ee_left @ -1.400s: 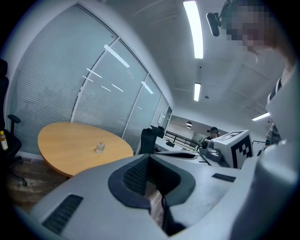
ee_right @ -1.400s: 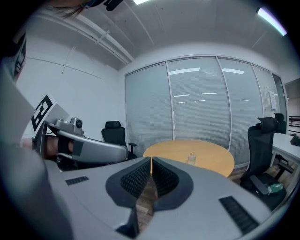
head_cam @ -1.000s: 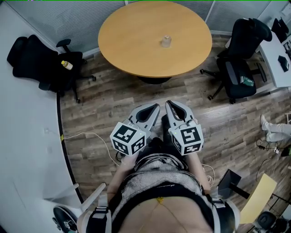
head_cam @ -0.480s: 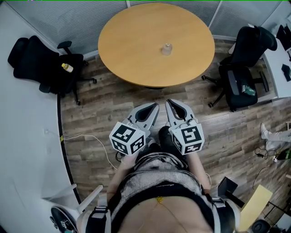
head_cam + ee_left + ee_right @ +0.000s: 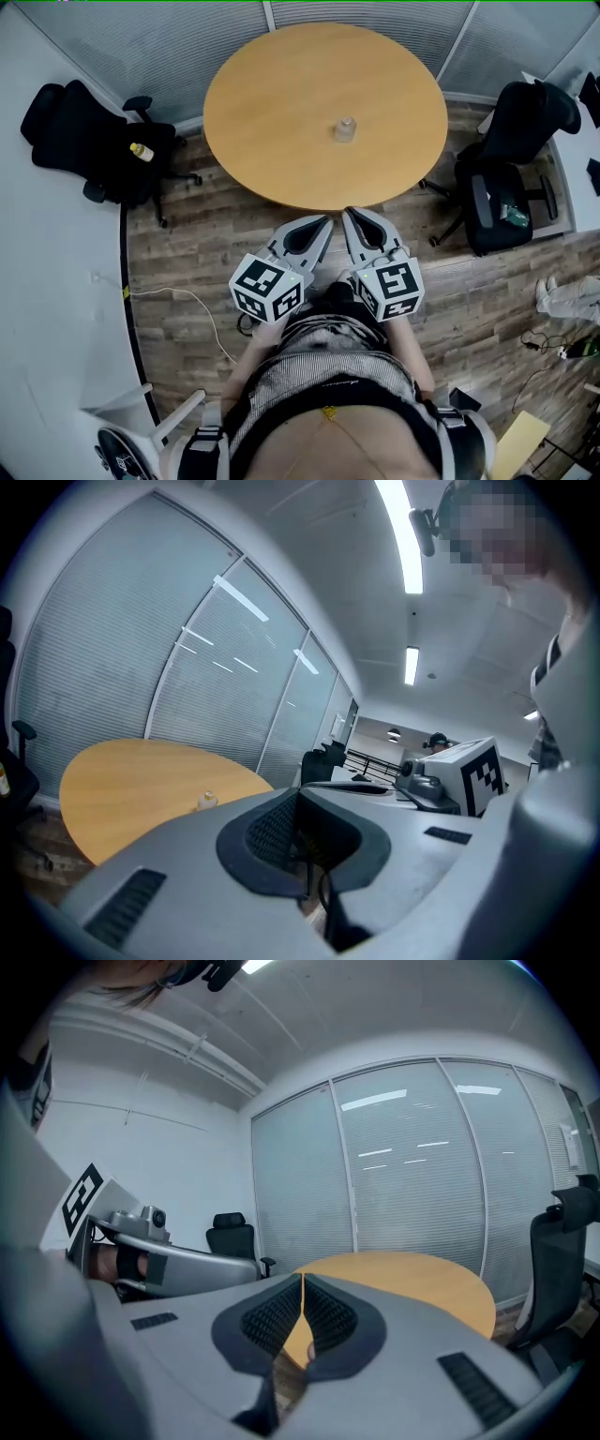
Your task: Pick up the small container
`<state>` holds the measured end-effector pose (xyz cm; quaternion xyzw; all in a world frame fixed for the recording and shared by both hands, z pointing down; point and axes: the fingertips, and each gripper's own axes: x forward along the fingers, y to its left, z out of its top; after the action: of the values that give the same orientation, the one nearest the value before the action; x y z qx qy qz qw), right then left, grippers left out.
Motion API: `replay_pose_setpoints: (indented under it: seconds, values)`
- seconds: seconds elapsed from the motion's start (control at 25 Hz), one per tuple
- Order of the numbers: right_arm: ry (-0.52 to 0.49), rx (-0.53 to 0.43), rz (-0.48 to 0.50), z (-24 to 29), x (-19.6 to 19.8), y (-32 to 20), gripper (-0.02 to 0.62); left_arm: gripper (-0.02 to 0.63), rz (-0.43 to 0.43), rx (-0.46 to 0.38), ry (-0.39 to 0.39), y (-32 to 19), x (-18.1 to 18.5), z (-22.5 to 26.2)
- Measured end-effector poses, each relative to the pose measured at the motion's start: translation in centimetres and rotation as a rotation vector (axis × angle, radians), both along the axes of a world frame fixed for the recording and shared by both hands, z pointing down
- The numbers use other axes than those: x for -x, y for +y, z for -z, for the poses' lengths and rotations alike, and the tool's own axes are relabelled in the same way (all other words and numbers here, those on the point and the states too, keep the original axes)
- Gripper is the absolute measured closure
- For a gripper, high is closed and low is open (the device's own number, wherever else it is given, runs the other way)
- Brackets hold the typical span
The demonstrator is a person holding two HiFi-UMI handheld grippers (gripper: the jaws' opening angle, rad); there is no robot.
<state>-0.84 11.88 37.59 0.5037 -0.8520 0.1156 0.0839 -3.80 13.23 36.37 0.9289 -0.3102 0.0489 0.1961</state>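
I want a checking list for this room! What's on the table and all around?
Surface: round wooden table, holding one item only.
Job's things: small clear container near the table's middle, untouched.
Clutter: yellow bottle on the left office chair.
Tools: left tool and right tool both shut, empty, side by side, short of the container.
Cables: white cable on the wood floor.
Surroundings: blind-covered glass walls; second office chair at right.

The left gripper [image 5: 322, 223] and right gripper [image 5: 350, 215] now sit closer to the round table [image 5: 272, 103], tips by its near edge, the small container [image 5: 345, 129] nearer.
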Motion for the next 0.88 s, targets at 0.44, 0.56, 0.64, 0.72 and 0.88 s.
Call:
replay_pose_setpoints:
  seconds: [0.44,0.56,0.64,0.72,0.88]
  values:
    - [-0.013,-0.002,0.026,0.2,-1.7,-3.6,0.575,0.601,0.033,0.007,-0.003,-3.8,-1.6,0.1]
    - [0.011,0.006,0.023,-0.3,-2.6,-4.1,0.575,0.601,0.033,0.011,-0.003,-4.3,-2.4,0.0]
    - [0.022,0.010,0.025,-0.5,-3.3,-4.2,0.575,0.601,0.033,0.014,-0.005,-4.4,-3.1,-0.2]
    - [0.029,0.009,0.037,-0.7,-3.9,-4.3,0.575,0.601,0.035,0.014,-0.006,-4.5,-4.0,-0.4]
    - [0.042,0.015,0.071,-1.1,-4.7,-4.5,0.575,0.601,0.055,0.015,-0.004,-4.7,-5.1,-0.6]
